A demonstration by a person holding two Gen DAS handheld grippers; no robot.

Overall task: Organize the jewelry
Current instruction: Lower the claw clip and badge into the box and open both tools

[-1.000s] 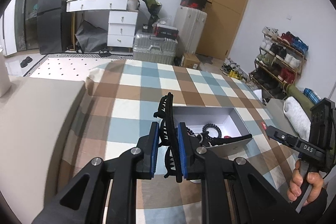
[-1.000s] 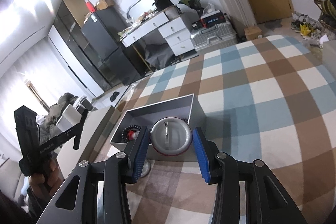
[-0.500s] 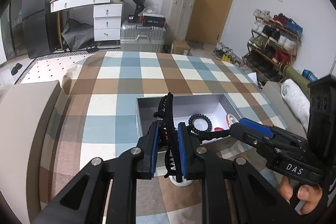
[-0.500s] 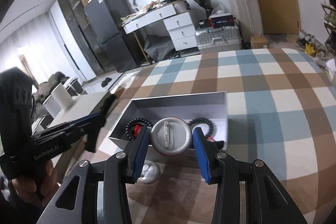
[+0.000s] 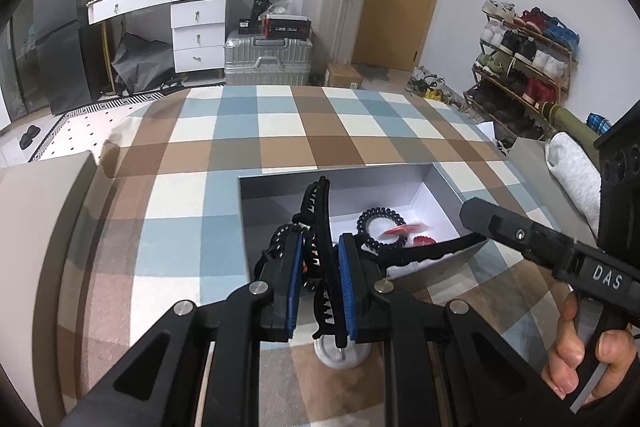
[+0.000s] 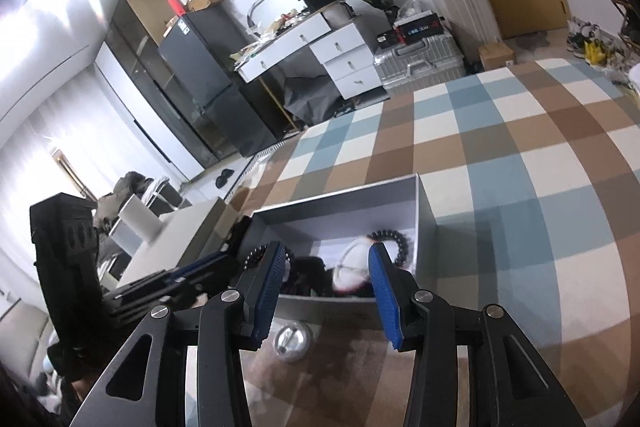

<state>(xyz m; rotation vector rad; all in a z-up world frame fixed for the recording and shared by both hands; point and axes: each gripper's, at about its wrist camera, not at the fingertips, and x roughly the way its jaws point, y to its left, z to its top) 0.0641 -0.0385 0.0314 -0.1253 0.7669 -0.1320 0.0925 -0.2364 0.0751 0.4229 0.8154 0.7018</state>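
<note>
While our left gripper (image 5: 319, 283) clenches the black hair clip (image 5: 320, 227) over the gray box (image 5: 256, 227), where a beaded bracelet (image 5: 382, 227) already lies, our right gripper (image 6: 326, 281) stands released and a round tin (image 6: 291, 341) waits outside.

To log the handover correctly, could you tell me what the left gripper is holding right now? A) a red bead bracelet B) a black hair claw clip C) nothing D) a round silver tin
B: in the left wrist view, the left gripper has its blue-padded jaws closed on a black hair claw clip, held above the gray box.
</note>
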